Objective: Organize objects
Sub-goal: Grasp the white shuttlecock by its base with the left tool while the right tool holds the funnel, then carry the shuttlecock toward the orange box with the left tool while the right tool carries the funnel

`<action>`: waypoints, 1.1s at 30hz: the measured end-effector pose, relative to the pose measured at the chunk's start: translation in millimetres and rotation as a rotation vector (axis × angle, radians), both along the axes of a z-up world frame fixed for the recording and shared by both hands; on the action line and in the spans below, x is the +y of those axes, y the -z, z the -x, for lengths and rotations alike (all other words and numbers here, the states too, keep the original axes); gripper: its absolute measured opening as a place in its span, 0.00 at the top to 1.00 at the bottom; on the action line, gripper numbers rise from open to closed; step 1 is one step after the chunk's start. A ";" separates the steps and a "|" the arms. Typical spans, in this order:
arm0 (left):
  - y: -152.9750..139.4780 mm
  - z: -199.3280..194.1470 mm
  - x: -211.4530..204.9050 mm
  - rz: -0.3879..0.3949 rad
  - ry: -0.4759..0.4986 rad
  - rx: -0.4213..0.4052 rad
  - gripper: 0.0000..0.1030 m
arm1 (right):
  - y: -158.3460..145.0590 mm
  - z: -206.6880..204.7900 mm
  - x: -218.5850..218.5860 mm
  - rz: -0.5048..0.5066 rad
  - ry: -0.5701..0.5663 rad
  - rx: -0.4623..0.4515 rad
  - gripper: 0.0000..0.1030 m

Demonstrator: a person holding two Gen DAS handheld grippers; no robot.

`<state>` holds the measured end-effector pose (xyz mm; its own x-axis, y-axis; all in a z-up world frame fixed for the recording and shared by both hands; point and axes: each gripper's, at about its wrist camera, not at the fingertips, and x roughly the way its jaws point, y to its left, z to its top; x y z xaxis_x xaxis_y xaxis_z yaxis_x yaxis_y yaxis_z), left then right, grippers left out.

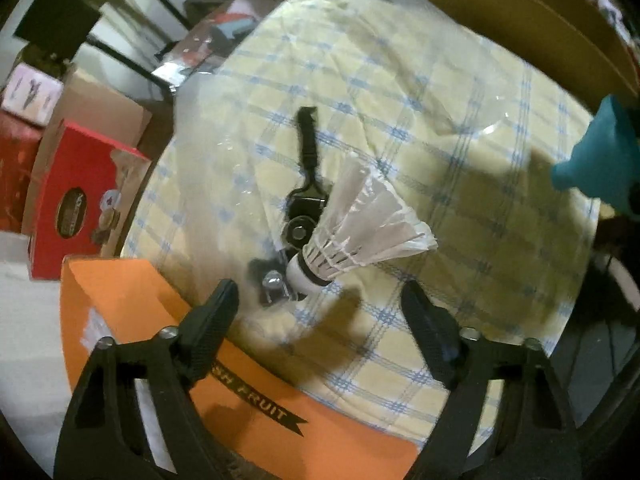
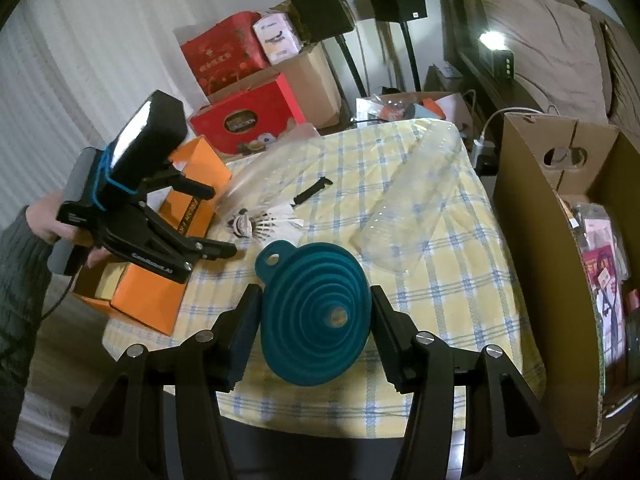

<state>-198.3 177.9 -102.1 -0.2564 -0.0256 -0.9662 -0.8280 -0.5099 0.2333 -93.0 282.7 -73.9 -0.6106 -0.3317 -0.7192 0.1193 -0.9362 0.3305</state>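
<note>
claws differ: right claw (image 2: 316, 322) clamps a teal collapsible silicone funnel (image 2: 316, 316), frame centre; only left wrist view shows left claw (image 1: 320, 300) spread, empty, near white feather shuttlecock (image 1: 360, 228) on checked worktop (image 1: 460, 120).

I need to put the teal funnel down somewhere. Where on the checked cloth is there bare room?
The funnel sits in the right gripper. Bare cloth lies between the clear plastic tube and the table's near edge. It is crowded near the orange box, around the shuttlecock and black clip.
</note>
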 end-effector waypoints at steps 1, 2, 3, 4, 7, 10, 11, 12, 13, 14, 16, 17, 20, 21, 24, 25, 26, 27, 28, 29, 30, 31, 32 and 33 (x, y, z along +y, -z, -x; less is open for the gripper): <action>3.0 0.3 2.3 0.015 0.013 0.004 0.26 | 0.4 0.1 0.9 0.000 0.001 -0.001 0.47; 5.5 0.1 4.4 0.026 0.027 0.005 0.25 | 0.7 -0.2 1.7 0.000 0.001 -0.002 0.47; 7.7 -0.5 6.6 0.035 0.047 0.002 0.25 | 1.3 0.1 2.4 -0.001 0.001 -0.004 0.47; 10.1 -1.5 9.1 0.047 0.069 0.000 0.25 | 1.9 -0.1 3.2 0.000 0.002 -0.006 0.47; 15.1 -2.5 15.5 0.072 0.109 0.012 0.25 | 4.3 0.3 5.7 0.005 0.005 -0.011 0.47; 19.4 1.5 20.9 0.074 0.113 0.015 0.26 | 6.4 1.8 8.0 0.010 0.007 -0.015 0.47; 20.5 2.9 22.9 0.071 0.117 0.015 0.25 | 7.1 2.8 8.3 0.012 0.008 -0.017 0.47; 21.6 3.2 24.7 0.068 0.121 0.018 0.25 | 8.4 3.8 8.7 0.014 0.008 -0.020 0.47; 23.1 3.9 26.8 0.071 0.122 0.024 0.25 | 9.2 4.6 8.9 0.014 0.008 -0.022 0.47; 24.9 4.8 28.4 0.075 0.120 0.027 0.27 | 9.9 5.3 9.2 0.014 0.008 -0.023 0.47; 29.3 8.3 31.6 0.089 0.106 0.032 0.37 | 11.3 6.9 9.2 0.015 0.007 -0.027 0.47; 30.7 9.6 32.2 0.094 0.096 0.033 0.47 | 11.6 7.0 9.1 0.015 0.007 -0.028 0.47; 32.3 10.0 32.0 0.078 0.087 0.008 0.64 | 11.6 7.4 8.3 0.014 0.006 -0.028 0.47; 32.0 9.0 31.8 0.069 0.087 -0.001 0.68 | 11.3 7.7 8.1 0.013 0.005 -0.027 0.47; 25.6 6.3 30.0 0.031 0.076 -0.013 0.68 | 12.1 9.0 6.8 0.009 0.003 -0.028 0.47; 20.6 5.8 28.9 0.006 0.062 -0.023 0.68 | 12.3 9.7 6.5 0.008 0.003 -0.028 0.47; 15.0 5.5 27.5 -0.017 0.050 -0.033 0.68 | 12.2 10.1 6.4 0.009 0.004 -0.028 0.47; 8.2 5.4 25.6 -0.044 0.036 -0.040 0.68 | 11.7 10.5 6.1 0.009 0.004 -0.026 0.47; -0.2 5.9 22.8 -0.071 0.021 -0.042 0.68 | 11.2 11.0 5.4 0.009 0.004 -0.024 0.47; -6.8 6.3 20.0 -0.095 0.010 -0.043 0.68 | 9.9 11.6 4.5 0.008 0.004 -0.022 0.47; -14.9 5.4 16.8 -0.128 -0.004 -0.043 0.68 | 8.4 12.0 3.8 0.008 0.004 -0.017 0.47; -23.1 4.2 13.2 -0.162 -0.021 -0.041 0.68 | 6.1 12.3 2.9 0.006 0.004 -0.009 0.47; -32.4 2.4 7.8 -0.203 -0.044 -0.041 0.68 | 4.2 12.4 2.8 0.005 0.004 -0.002 0.47; -38.8 -0.2 4.5 -0.228 -0.061 -0.038 0.68 | 1.4 12.8 1.6 0.002 0.004 0.006 0.47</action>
<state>-198.1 182.3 -63.3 -0.2246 0.1806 -0.9576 -0.8002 -0.5949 0.0755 -105.8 284.2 -75.2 -0.6161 -0.3306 -0.7149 0.1174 -0.9360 0.3317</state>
